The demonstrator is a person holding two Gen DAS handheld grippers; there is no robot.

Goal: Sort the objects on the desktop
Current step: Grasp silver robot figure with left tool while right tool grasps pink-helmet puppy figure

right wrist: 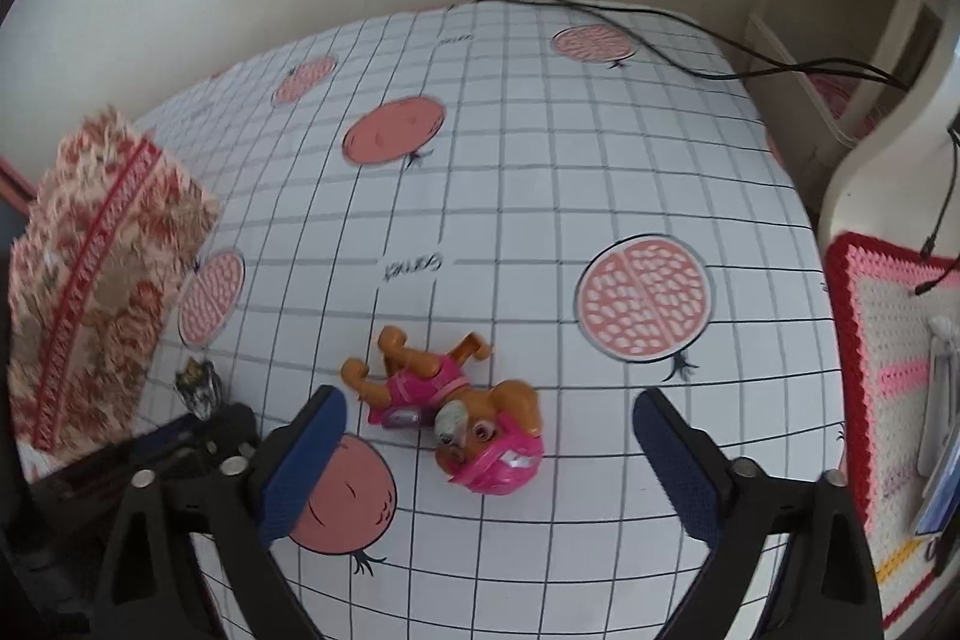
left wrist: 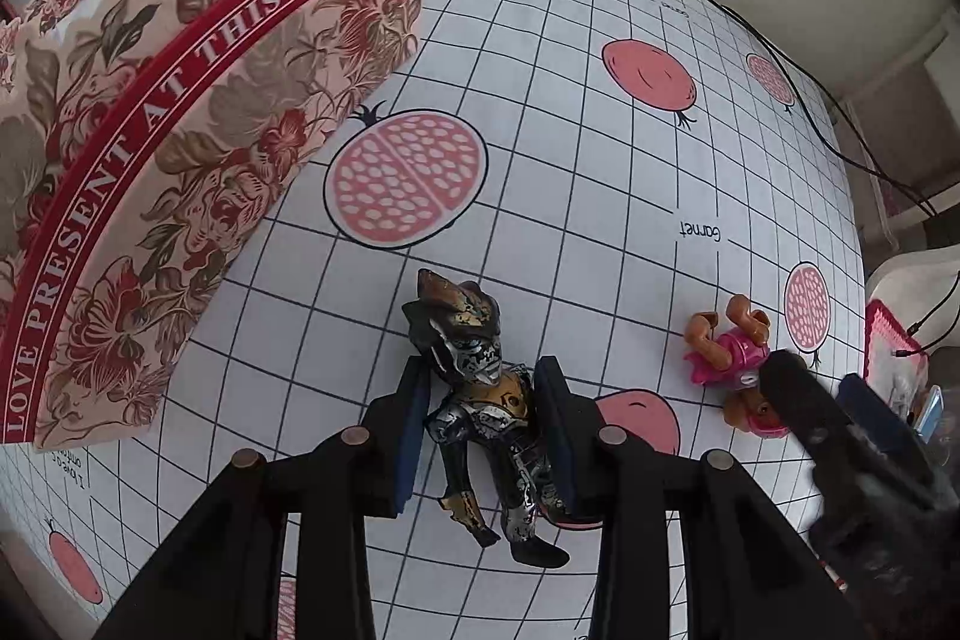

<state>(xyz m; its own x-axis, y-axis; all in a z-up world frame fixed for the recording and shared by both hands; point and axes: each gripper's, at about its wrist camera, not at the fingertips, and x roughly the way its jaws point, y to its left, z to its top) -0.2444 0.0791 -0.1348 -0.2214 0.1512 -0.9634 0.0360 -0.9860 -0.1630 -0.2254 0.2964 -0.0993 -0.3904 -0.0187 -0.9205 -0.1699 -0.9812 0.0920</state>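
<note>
Left wrist view: the left gripper (left wrist: 480, 406) is being held narrowed around a black, silver and gold toy figure (left wrist: 486, 418) lying on the gridded tablecloth (left wrist: 570, 196), its blue pads pressed against the figure's torso on both sides. Just to the right, a pink and tan puppy toy (left wrist: 735, 361) is lying on its side, partly hidden by the right gripper's blurred finger. Farther back at left, a floral gift box (left wrist: 180, 118) is standing on the cloth. Right wrist view: the right gripper (right wrist: 489, 427) is being held wide open, the puppy toy lying between its pads, neither one touching it. A black cable (right wrist: 660, 46) is trailing across the far edge.
</note>
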